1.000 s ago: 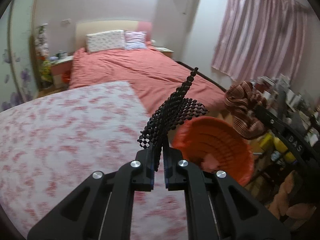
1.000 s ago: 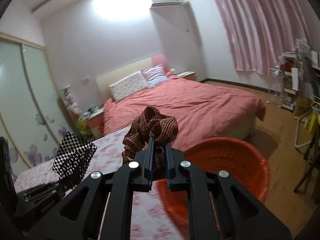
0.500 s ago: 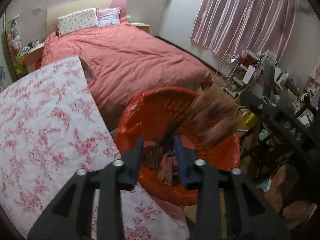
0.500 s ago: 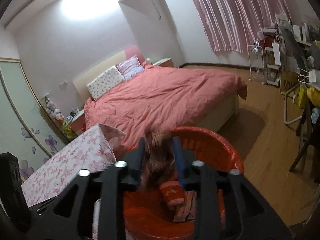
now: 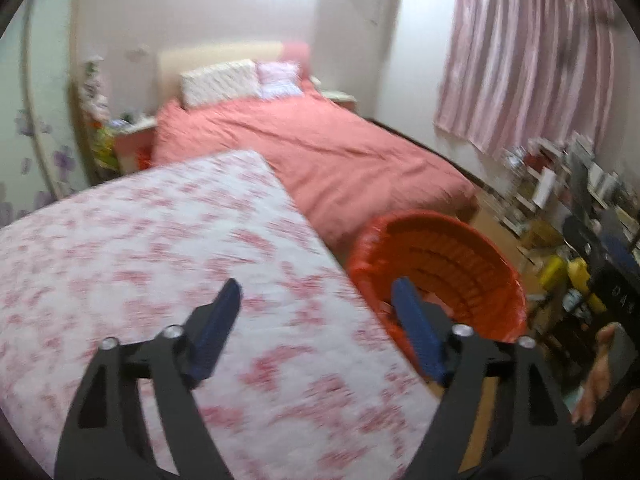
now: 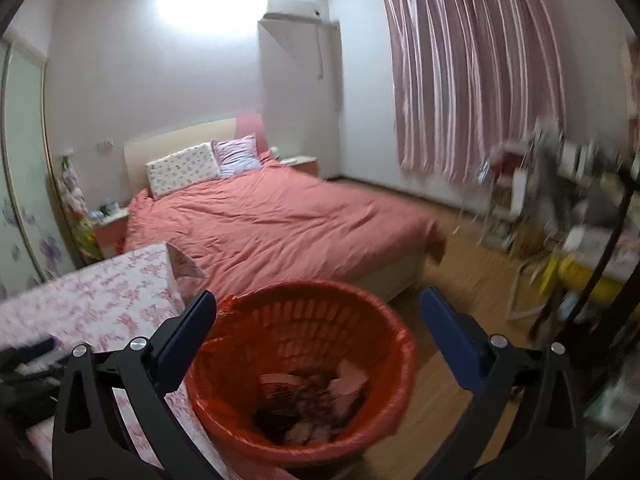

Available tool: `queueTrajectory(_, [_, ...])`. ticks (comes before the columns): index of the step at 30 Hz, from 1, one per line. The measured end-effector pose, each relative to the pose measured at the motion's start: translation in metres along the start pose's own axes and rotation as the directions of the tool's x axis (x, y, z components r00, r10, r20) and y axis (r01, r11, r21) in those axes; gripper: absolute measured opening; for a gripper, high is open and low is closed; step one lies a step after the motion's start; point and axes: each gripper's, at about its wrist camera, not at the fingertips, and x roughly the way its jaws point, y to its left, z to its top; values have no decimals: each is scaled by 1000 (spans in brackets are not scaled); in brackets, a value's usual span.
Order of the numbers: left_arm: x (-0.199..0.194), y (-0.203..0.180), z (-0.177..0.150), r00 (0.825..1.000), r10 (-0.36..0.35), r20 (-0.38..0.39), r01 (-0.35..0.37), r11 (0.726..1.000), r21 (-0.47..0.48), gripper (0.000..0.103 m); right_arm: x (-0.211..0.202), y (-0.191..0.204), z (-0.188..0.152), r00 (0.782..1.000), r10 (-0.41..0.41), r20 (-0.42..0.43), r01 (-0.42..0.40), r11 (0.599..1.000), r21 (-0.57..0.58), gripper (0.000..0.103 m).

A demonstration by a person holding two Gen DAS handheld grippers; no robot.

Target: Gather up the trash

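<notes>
An orange-red trash basket (image 6: 396, 344) stands on the floor beside a table with a pink floral cloth (image 6: 100, 304); it also shows in the left wrist view (image 5: 472, 248). Crumpled scraps and wrappers (image 6: 316, 396) lie in its bottom. My right gripper (image 6: 318, 308) is open and empty, held above the basket's mouth. My left gripper (image 5: 316, 294) is open and empty, over the table's right edge (image 5: 312, 236) next to the basket.
A bed with a coral cover (image 6: 280, 220) lies behind the basket. Cluttered shelves and a rack (image 6: 560, 208) stand at the right by pink curtains (image 6: 472, 72). Wooden floor (image 6: 452, 280) runs between bed and shelves. The other gripper's body (image 6: 24, 376) shows at lower left.
Both grippers opened wide and dropped their pieces, the black-and-white checked scrap and the brown woven one, into the basket. Both have since lifted back from the basket.
</notes>
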Motion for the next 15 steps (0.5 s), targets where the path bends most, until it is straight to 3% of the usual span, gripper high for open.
queueTrajectory(3, [-34, 17, -8, 996, 58, 67, -56, 998, -35, 99, -27, 3, -2, 997, -35, 62, 36, 999, -24, 101])
queueTrajectory(7, [-78, 35, -26, 980, 148, 130, -139, 987, -81, 99, -64, 2, -8, 986, -60, 154, 66, 997, -33, 101])
queueTrajectory(15, [-135, 53, -69, 947, 266, 182, -248, 962, -114, 99, -118, 4, -20, 980, 7, 197, -10, 1000, 10, 101])
